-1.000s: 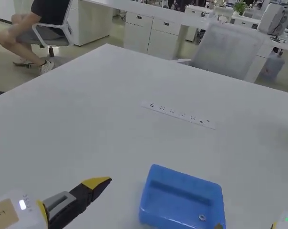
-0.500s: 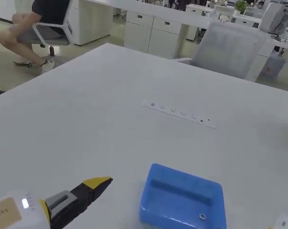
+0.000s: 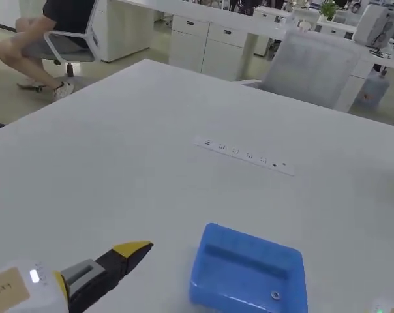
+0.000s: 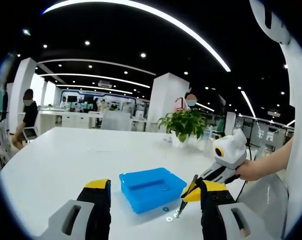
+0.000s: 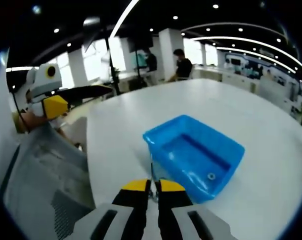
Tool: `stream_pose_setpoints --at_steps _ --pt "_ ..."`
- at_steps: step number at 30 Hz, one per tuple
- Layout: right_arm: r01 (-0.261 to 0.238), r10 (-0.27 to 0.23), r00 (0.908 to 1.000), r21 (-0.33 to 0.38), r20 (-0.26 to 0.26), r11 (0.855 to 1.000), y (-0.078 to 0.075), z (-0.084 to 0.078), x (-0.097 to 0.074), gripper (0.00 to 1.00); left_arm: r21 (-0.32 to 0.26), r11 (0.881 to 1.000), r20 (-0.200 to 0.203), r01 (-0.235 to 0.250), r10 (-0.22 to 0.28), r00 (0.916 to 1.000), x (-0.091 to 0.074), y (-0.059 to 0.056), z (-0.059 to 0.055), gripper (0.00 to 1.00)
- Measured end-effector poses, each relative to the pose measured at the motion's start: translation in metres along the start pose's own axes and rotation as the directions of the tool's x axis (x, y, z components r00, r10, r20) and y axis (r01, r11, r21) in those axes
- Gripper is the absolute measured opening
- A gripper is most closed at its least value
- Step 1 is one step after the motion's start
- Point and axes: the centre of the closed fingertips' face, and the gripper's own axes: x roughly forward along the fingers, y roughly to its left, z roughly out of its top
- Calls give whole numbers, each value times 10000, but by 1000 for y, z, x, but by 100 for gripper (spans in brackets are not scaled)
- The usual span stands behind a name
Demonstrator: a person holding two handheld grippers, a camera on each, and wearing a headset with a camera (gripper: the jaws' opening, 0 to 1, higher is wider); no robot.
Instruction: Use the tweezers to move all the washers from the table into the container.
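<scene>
Lying on the table [image 4: 66,165] just beside the blue container [image 4: 141,199], two washers [image 4: 169,218] sit near the tips of the tweezers [image 4: 187,197]. A third washer [image 5: 211,176] is already inside the container. The right gripper [image 5: 155,186] is pinched on the tweezers and angles them down, probably to reach a washer. The left gripper [image 4: 154,186] hangs spread and idle, leaving the work clear. Whether the tips touch a washer is too small to tell, and the head view cuts that spot off.

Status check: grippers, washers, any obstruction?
Left gripper open, empty. Right gripper shut on tweezers, tips at table by container. One washer in container, two washers on table beside it. Nothing in the way.
</scene>
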Motion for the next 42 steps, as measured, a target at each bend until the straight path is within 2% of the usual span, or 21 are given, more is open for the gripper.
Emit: stream_pose_setpoints --at_steps 5,9,11,13,17,24,26,32,42 --pt "68 -78 9998 -503 -184 9987 0 0 0 2 60 10000 -59 37 -37 10000 0 0 -1 73" --pt "216 -217 9998 -308 -32 9993 -3 1 0 1 76 10000 -84 40 -40 10000 0 -1 -2 73" --pt "184 -184 9998 5 36 9998 -3 0 0 1 84 10000 -67 18 -18 10000 0 -1 -1 73" --pt "360 -362 9993 153 132 9992 -7 1 -2 2 91 10000 -50 -3 3 10000 0 -1 0 73" --pt "295 -315 9989 555 346 9980 -9 3 -5 3 86 10000 -26 25 -25 10000 1 -2 1 73" --pt "166 -182 9994 526 306 9985 -6 3 -2 3 96 9999 -32 32 -32 10000 0 -1 1 73" --pt "172 -174 9998 287 90 9994 -5 0 0 3 90 10000 -39 25 -25 10000 0 0 0 73" --pt "77 -79 9999 182 69 9998 -1 1 0 3 46 10000 6 26 -26 10000 0 1 1 73" --pt "-208 194 9996 642 210 9977 5 0 -1 3 69 10000 -19 28 -28 10000 0 0 0 73"
